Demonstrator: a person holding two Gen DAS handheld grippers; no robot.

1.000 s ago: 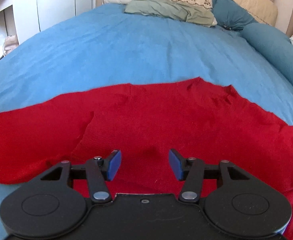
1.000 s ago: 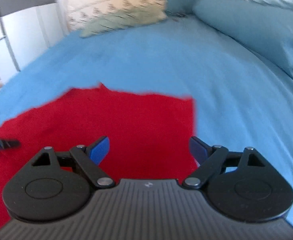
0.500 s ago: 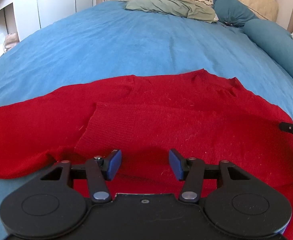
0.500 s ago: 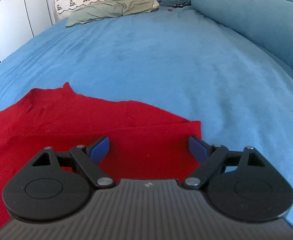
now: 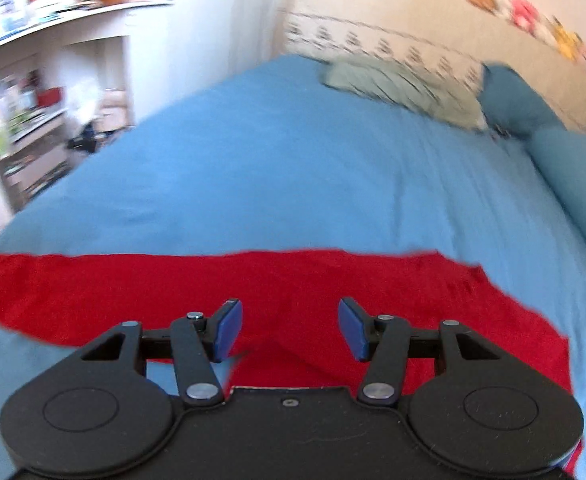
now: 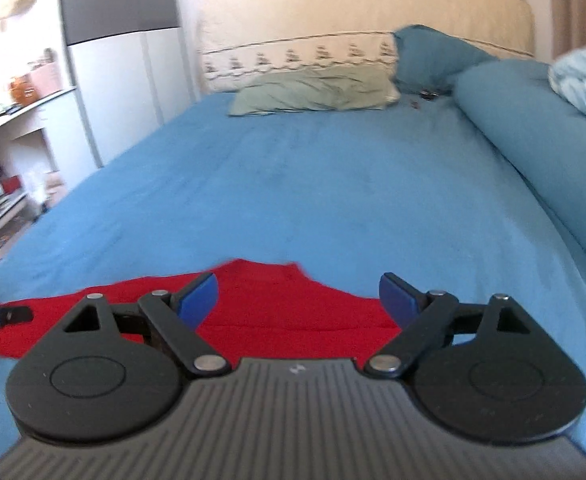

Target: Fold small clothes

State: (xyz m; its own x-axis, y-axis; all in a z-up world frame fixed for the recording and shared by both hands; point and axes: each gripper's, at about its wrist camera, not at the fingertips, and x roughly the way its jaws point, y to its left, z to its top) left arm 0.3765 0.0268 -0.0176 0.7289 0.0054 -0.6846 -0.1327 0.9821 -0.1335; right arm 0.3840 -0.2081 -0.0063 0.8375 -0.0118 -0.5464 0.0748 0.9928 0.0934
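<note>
Both hand-held grippers hover above the bed (image 6: 333,184), angled down toward it. The left hand-held gripper (image 5: 289,330) has its jaws apart with nothing between them; so does the right hand-held gripper (image 6: 297,300), spread wider. The red garment (image 5: 253,280) lies flat on the blue bedspread at the bed's near end, below both. At the bed's far end sit a green pillow (image 6: 313,90) and a beige headboard (image 6: 365,20). The left view is motion-blurred.
</note>
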